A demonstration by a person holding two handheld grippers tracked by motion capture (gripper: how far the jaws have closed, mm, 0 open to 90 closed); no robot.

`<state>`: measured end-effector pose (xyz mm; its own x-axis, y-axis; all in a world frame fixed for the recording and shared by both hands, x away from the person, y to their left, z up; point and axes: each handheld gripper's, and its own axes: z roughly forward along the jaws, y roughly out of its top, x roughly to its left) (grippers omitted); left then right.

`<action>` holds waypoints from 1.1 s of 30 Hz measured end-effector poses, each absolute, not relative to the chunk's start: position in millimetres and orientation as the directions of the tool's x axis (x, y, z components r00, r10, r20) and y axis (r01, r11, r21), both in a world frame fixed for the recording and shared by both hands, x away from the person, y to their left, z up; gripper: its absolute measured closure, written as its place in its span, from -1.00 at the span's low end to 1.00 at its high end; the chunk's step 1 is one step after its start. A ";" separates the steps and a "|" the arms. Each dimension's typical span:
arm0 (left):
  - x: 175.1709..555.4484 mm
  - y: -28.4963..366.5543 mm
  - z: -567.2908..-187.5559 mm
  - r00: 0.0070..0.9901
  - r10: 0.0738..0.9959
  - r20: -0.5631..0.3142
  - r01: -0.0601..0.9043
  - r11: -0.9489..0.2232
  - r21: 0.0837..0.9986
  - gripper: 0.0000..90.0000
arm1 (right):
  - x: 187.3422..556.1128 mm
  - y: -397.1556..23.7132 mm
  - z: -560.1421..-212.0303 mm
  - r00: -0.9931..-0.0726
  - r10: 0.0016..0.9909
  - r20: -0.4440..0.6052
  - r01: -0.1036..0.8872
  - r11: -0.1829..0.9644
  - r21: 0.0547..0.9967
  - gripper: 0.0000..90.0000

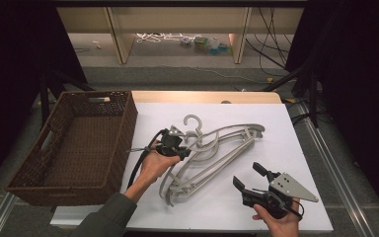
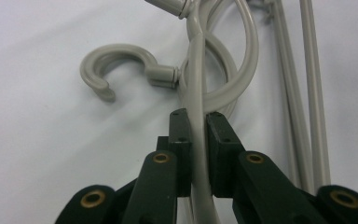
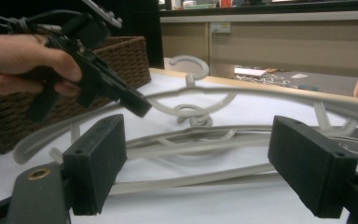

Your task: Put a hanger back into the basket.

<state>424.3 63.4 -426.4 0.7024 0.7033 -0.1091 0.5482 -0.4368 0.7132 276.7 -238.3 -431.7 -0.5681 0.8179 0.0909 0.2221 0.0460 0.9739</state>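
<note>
Wicker basket (image 1: 74, 143): dark brown, rectangular, with a cut-out handle in its far wall. It stands at the left edge of the table (image 1: 296, 207), partly overhanging the white surface, well apart from the grippers. In the right gripper view its corner (image 3: 121, 58) shows behind the hand.

Left gripper (image 1: 183, 152): held in the person's left hand (image 1: 154, 165), just right of the basket, its cable trailing toward the sleeve. In the left gripper view the jaws stand narrow, pads (image 2: 181, 144) pressed on either side of a thin grey arm of one hanger (image 2: 196, 93), which runs up between them. In the right gripper view this gripper (image 3: 142, 108) angles downward from the hand (image 3: 23, 60) and grips the arm of the raised hanger (image 3: 261, 93), which is tilted off the others.

Hangers (image 1: 212, 150): a loose pile of pale grey plastic clothes hangers on the white surface at the table's middle, between the two grippers, lying diagonally from near left to far right. Their hooks (image 1: 193, 122) lie at the far end, beside the left gripper. One curled hook (image 2: 116, 65) lies flat on the white surface in the left gripper view.

Right gripper (image 1: 249, 177): held in the right hand (image 1: 279, 222) at the near right of the table, grey three-cornered plate on top. Its jaws stand wide, with nothing between the pads (image 3: 95, 163), close beside the near end of the pile and not touching it.
</note>
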 end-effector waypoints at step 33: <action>419.5 147.9 -316.3 0.663 0.748 -0.044 0.444 -0.344 0.827 0.82 | 277.6 -236.9 -433.0 -0.572 0.813 0.108 0.233 0.035 0.972 -0.65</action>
